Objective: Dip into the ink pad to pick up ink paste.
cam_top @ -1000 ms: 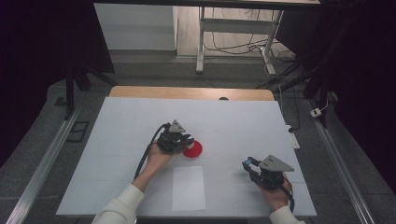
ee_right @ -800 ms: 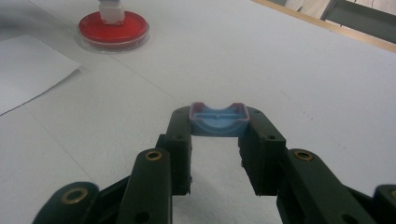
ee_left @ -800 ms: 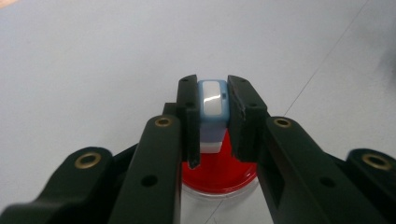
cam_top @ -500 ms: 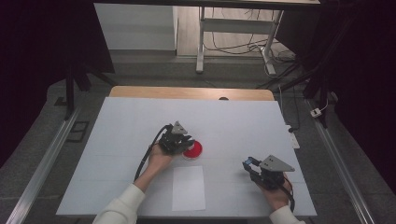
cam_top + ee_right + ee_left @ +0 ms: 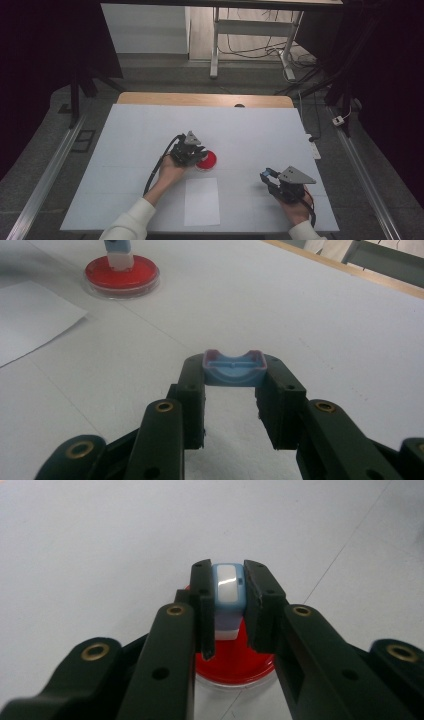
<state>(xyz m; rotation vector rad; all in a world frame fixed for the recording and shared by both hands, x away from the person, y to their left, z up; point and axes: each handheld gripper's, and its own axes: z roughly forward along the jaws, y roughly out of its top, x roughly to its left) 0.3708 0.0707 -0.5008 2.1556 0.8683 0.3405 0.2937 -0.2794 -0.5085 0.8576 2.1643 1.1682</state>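
My left gripper [image 5: 196, 156] is shut on a small blue-and-white stamp [image 5: 228, 587], pinched upright between the jaws. The stamp's lower end rests on a round red ink pad [image 5: 235, 660] in a clear dish, which sits at the table's middle [image 5: 207, 160]. At the front right, my right gripper [image 5: 267, 176] is shut on a shallow blue cap [image 5: 233, 368] held level at the jaw tips just above the table. The right gripper view also has the red ink pad [image 5: 122, 270] far off at the upper left, with the stamp [image 5: 118, 252] standing on it.
A white sheet of paper [image 5: 202, 201] lies flat near the front edge, between the person's two hands, and appears as the paper [image 5: 30, 320] at left in the right gripper view. The white table [image 5: 150, 130] has a wooden strip along its far edge. Dark floor, rails and cables surround it.
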